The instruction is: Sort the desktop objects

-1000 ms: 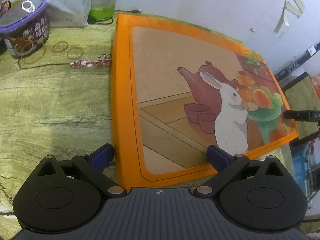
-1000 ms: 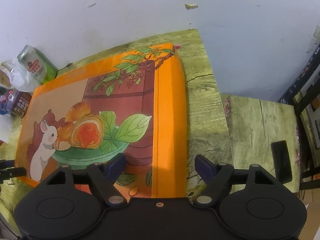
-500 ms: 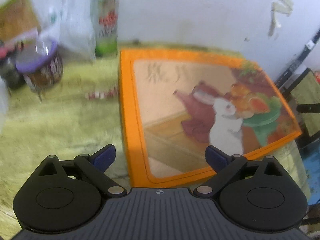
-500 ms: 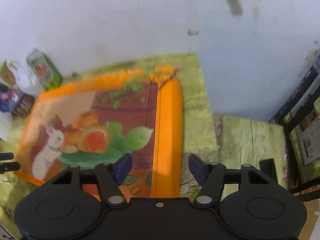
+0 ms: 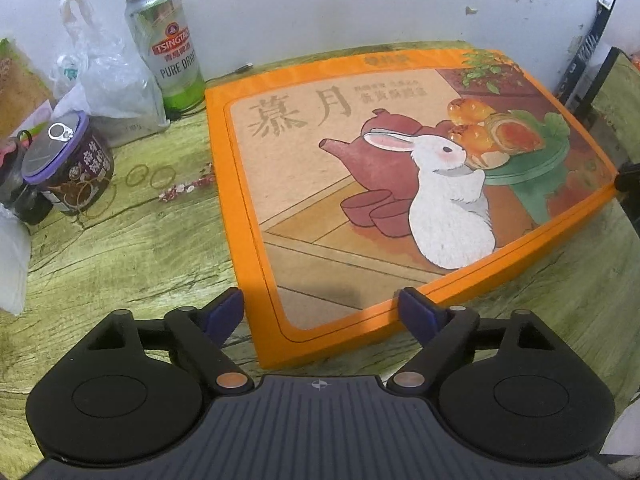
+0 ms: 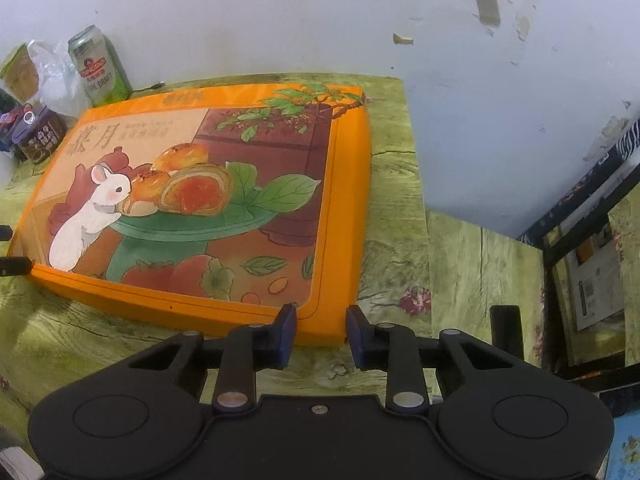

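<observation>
Now | left claw wide, narrowing, empty | right claw nearly closed, narrowing, empty | flat orange rabbit-print cardboard box on tabletop: grip opposite corners evenly.

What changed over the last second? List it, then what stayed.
Both grippers backed away from the orange box, which now shows more fully in each view. The right gripper has just been closing, nothing between its fingers; the left gripper narrowed a little, its fingers spanning the box's near corner without touching. Box, can, purple-lidded tub and rubber bands stayed put.
</observation>
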Demonstrator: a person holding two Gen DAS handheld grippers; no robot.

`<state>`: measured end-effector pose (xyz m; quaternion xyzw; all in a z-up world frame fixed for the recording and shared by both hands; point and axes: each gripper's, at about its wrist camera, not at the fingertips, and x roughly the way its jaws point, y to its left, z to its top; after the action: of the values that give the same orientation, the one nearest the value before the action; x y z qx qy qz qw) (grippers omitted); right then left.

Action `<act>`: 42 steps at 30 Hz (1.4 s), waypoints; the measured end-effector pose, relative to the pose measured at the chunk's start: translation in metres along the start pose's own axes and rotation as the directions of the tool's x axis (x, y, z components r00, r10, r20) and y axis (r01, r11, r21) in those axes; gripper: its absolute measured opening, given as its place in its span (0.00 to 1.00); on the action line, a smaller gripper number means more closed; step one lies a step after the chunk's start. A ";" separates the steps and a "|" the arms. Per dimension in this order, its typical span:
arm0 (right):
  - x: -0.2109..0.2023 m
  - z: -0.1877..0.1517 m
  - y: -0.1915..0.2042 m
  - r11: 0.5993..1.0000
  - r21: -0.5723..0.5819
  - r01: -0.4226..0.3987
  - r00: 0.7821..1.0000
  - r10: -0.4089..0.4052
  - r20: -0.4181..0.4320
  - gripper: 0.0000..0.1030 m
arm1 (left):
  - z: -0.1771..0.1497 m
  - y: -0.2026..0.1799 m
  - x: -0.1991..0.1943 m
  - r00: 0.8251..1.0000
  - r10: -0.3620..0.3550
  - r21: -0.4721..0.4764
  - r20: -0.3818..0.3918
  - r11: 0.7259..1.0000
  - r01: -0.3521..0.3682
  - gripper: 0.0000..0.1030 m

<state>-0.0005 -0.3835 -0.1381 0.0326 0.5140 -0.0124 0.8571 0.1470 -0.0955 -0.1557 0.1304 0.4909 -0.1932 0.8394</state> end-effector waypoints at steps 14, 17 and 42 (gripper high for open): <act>-0.018 0.033 -0.007 0.999 -0.036 -0.022 0.999 0.024 0.044 0.25 | 0.026 -0.013 -0.013 0.999 0.022 0.086 0.044 0.996 -0.026 0.82; -0.006 0.055 0.001 0.996 -0.090 -0.019 0.999 0.022 0.040 0.25 | 0.043 -0.021 0.002 0.998 0.026 0.129 0.056 0.991 -0.034 0.82; 0.084 0.146 0.010 0.987 -0.162 0.004 1.000 0.001 0.026 0.27 | 0.122 0.022 0.086 0.991 -0.044 0.060 0.122 0.998 0.037 0.92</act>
<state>0.1683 -0.3828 -0.1426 -0.0378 0.5021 0.0284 0.8635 0.2894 -0.1425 -0.1712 0.1323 0.4347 -0.2320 0.8601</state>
